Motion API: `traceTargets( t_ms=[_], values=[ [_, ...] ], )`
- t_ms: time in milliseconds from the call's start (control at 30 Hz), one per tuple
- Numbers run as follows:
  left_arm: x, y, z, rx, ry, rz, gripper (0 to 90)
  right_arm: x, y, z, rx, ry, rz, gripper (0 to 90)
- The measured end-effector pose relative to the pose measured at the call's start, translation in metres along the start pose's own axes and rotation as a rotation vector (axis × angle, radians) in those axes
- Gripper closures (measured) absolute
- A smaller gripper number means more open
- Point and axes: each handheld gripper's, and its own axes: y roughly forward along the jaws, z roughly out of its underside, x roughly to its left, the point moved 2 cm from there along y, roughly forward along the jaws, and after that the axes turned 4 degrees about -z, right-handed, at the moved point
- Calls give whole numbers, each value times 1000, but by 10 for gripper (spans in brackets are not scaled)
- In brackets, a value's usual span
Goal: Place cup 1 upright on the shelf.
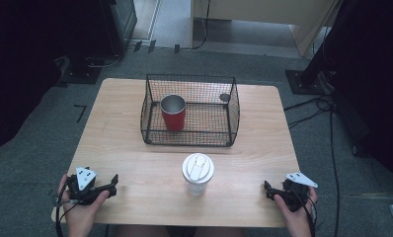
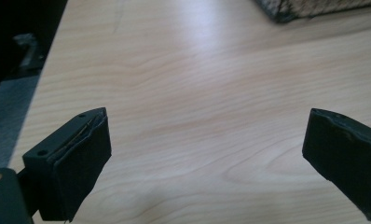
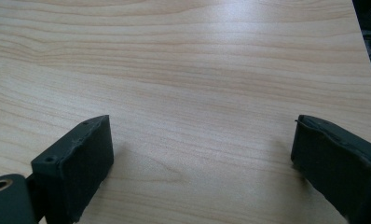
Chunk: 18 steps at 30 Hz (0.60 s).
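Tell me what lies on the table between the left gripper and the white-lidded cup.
Nothing: in the high view, bare wood separates the left gripper from the white-lidded cup on the table.

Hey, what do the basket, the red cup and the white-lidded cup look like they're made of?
Basket: thin black wire mesh, likely coated metal; you see through its grid. Red cup: probably metal, judging by the shiny silver rim and inside, with a matte red outside. White-lidded cup: lid looks like white plastic with a moulded flip tab; the body looks clear or pale, plastic perhaps, hard to tell.
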Motion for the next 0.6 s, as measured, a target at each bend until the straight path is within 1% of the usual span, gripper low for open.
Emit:
traceTargets(
  t_ms=[33,67,100,133,167,233,267,300,400,433,467,533,567,600],
  values=[
    [5,4,6,32,20,-27,20,0,-1,1,-2,-4,-3,57],
    [7,7,8,47,26,-40,20,1,-1,1,-1,-3,-3,57],
    [10,8,10,62,23,-41,20,2,-1,2,-1,-4,-2,57],
    [10,8,10,62,23,-41,20,2,-2,2,-1,-2,-1,56],
    [14,9,10,70,-8,-20,20,3,-2,2,-1,1,2,56],
    [15,11,8,86,-12,-9,20,4,-2,3,-2,5,5,56],
    [16,13,8,99,-13,5,20,3,-2,3,-1,5,5,55],
    [16,15,7,104,-15,8,20,3,-2,3,-2,7,6,55],
    [15,16,7,100,-14,13,21,3,-2,3,-2,9,3,54],
    [13,18,8,114,6,10,21,3,-4,4,-3,14,8,54],
    [13,19,8,124,14,8,22,2,-5,4,-1,17,15,55],
    [12,20,7,131,14,14,22,0,-7,6,-3,46,16,55],
    [12,20,7,134,10,19,22,-1,-9,6,-10,61,2,55],
    [12,20,7,134,10,19,22,-1,-11,6,-15,62,-2,55]
  ],
)
